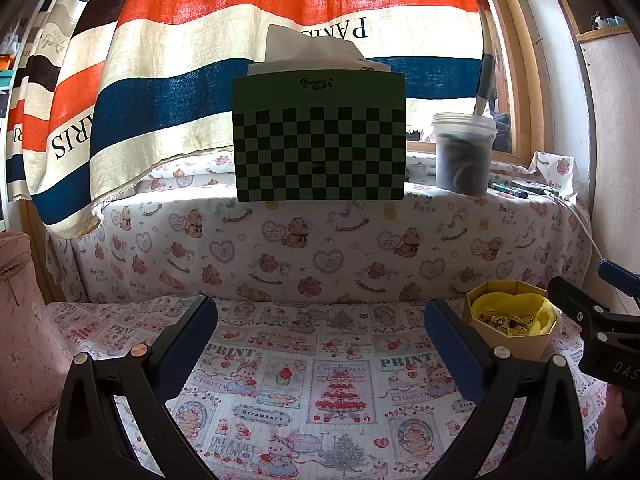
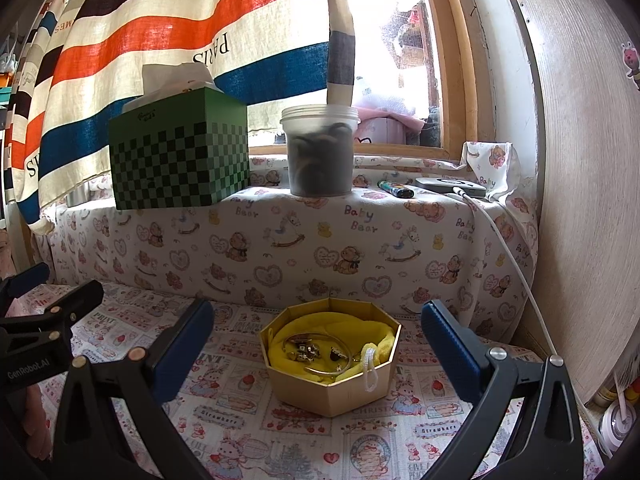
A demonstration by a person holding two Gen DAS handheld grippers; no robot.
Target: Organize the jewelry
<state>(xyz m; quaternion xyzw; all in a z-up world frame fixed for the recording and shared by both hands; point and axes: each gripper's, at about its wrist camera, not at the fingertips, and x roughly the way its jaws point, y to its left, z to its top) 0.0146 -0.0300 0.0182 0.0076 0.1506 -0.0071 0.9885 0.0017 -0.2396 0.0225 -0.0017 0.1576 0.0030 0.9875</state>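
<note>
An octagonal gold box (image 2: 340,388) with a yellow cloth lining (image 2: 320,328) sits on the printed tablecloth. Inside lie gold jewelry pieces (image 2: 308,350), a thin bangle (image 2: 348,364) and a white cord loop (image 2: 370,368). My right gripper (image 2: 320,340) is open and empty, its jaws wide to either side of the box, just in front of it. The box also shows in the left wrist view (image 1: 516,344), at the right. My left gripper (image 1: 320,340) is open and empty over bare tablecloth, left of the box. The right gripper's body (image 1: 596,328) shows beside the box.
A raised ledge behind holds a green checkered tissue box (image 2: 180,156), a clear plastic tub (image 2: 320,152) of dark items, a lighter (image 2: 396,189) and a flat device (image 2: 450,188) with a white cable (image 2: 516,268). A striped curtain (image 1: 240,20) hangs behind. A wall panel (image 2: 580,160) stands at right.
</note>
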